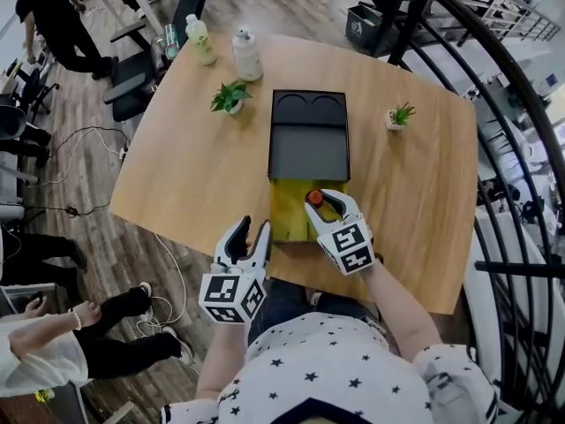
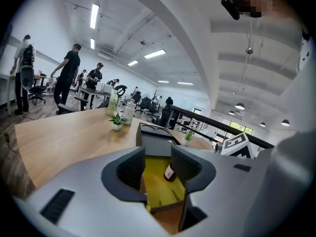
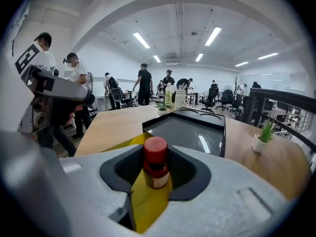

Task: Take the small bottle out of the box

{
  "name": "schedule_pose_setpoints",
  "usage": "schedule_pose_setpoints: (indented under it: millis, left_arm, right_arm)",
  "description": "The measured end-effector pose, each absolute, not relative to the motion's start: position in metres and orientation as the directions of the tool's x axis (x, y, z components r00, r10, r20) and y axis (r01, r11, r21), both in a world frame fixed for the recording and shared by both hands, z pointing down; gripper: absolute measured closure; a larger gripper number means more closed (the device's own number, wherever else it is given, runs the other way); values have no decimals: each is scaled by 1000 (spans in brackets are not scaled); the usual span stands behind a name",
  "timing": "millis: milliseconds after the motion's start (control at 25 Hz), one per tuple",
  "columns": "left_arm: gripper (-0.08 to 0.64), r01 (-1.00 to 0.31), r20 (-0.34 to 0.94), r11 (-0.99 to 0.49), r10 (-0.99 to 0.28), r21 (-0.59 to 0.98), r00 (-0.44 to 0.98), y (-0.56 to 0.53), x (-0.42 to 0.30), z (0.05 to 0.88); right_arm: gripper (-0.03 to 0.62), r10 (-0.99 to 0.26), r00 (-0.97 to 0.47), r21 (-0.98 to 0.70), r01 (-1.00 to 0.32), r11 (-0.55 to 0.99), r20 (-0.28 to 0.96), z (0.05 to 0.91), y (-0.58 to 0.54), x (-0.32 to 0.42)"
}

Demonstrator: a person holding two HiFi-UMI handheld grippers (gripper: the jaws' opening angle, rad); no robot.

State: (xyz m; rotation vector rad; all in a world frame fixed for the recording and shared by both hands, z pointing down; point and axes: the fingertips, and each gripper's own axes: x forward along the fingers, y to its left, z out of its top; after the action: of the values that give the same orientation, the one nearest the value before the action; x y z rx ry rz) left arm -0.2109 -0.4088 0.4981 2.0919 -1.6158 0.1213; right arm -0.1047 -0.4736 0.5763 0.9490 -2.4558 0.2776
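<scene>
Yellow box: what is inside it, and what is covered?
A small bottle with a red cap stands upright on the floor of the box, between the jaws of the right tool. The tool covers the floor around the bottle; the rest in view holds nothing else.

On the desk, well beyond the left gripper, stand a potted plant, a green bottle and a white jug.

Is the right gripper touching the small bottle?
Cannot tell. The right gripper view shows the small bottle between the jaws of the right gripper, but neither contact nor a clear gap.
</scene>
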Motion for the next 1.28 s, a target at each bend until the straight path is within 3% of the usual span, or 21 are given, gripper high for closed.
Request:
schedule_pose_setpoints:
  millis: [360, 1280]
  left_arm:
    - [402, -933, 348, -170, -895, 317, 281, -397, -209, 493]
    - [402, -948, 255, -141, -942, 284, 216, -301, -169, 454]
  right_arm:
    - [448, -583, -629, -16, -686, 727, 515, 574, -471, -103]
    - [448, -624, -693, 18, -664, 748, 361, 473, -373, -66]
